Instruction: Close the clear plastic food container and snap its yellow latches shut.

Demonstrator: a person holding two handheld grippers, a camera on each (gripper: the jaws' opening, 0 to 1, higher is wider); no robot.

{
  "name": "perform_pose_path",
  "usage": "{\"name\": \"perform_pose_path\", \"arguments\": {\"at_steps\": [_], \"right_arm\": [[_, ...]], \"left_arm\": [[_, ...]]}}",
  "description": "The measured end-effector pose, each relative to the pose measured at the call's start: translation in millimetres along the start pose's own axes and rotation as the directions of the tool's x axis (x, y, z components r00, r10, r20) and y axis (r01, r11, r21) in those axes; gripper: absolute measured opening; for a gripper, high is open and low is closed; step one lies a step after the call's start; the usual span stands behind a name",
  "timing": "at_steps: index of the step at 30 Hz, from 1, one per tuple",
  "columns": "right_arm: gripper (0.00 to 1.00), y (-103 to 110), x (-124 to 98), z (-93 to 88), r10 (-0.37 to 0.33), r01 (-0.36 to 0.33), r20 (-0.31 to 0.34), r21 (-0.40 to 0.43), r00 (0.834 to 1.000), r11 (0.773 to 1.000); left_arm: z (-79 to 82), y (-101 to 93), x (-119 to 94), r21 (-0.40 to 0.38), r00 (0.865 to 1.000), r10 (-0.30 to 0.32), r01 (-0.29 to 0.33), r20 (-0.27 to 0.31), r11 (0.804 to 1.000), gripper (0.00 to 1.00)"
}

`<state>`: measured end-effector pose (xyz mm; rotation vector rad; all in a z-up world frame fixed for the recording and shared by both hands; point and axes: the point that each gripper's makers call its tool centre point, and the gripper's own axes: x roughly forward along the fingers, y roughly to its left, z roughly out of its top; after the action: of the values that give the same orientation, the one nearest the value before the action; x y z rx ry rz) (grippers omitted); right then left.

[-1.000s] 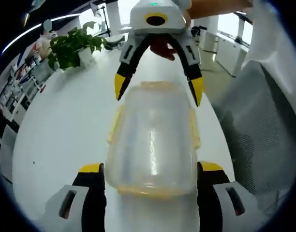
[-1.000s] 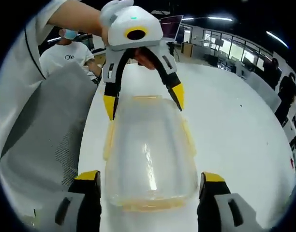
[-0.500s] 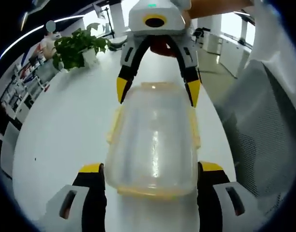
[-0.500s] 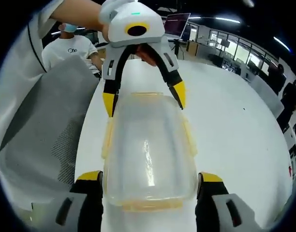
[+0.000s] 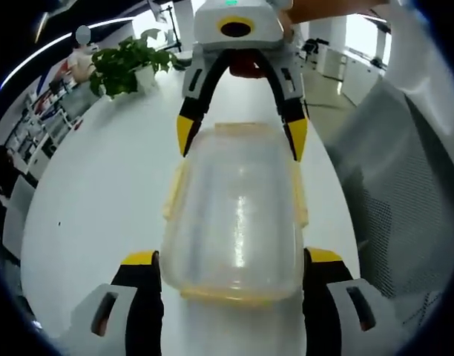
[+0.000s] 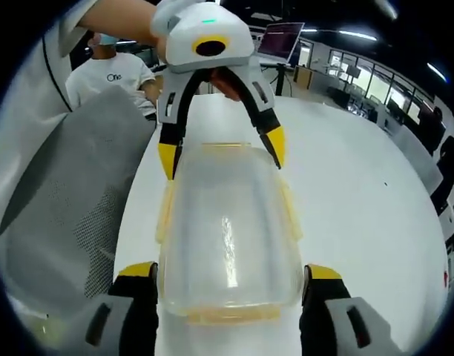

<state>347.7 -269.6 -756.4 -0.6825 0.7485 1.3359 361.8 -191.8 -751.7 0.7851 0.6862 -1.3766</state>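
While the clear plastic container (image 5: 234, 215) lies lengthwise on the white table (image 5: 101, 200), the two grippers face each other across it, one at each short end. Seen from the left gripper view, the left gripper (image 5: 233, 261) has its jaws spread wide, the yellow-tipped fingers (image 5: 140, 259) flanking the near end of the container; whether they press its sides I cannot tell. At the far end the right gripper (image 5: 240, 141) comes down with its jaws also wide, tips just beside the far corners of the lid. From the right gripper view the same layout is mirrored: the right gripper (image 6: 231, 271) straddles the near end of the container (image 6: 227, 226), and the left gripper (image 6: 221, 154) straddles the far end. Yellow latches (image 5: 175, 191) run along the long sides. A potted plant (image 5: 127, 59) stands far left on the table, and a grey mesh chair (image 6: 71, 200) sits beside the table.
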Motion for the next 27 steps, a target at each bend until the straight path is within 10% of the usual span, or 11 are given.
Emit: {"name": "perform_pose_path", "arguments": {"at_steps": [27], "right_arm": [[0.79,-3.6,45.8,60.4,0.032,-0.032,-0.005,-0.038,0.999,0.999]], "left_arm": [[-63.9,12.5,-42.3,-0.03,0.999,0.022,-0.022,-0.026,0.999,0.76]]}}
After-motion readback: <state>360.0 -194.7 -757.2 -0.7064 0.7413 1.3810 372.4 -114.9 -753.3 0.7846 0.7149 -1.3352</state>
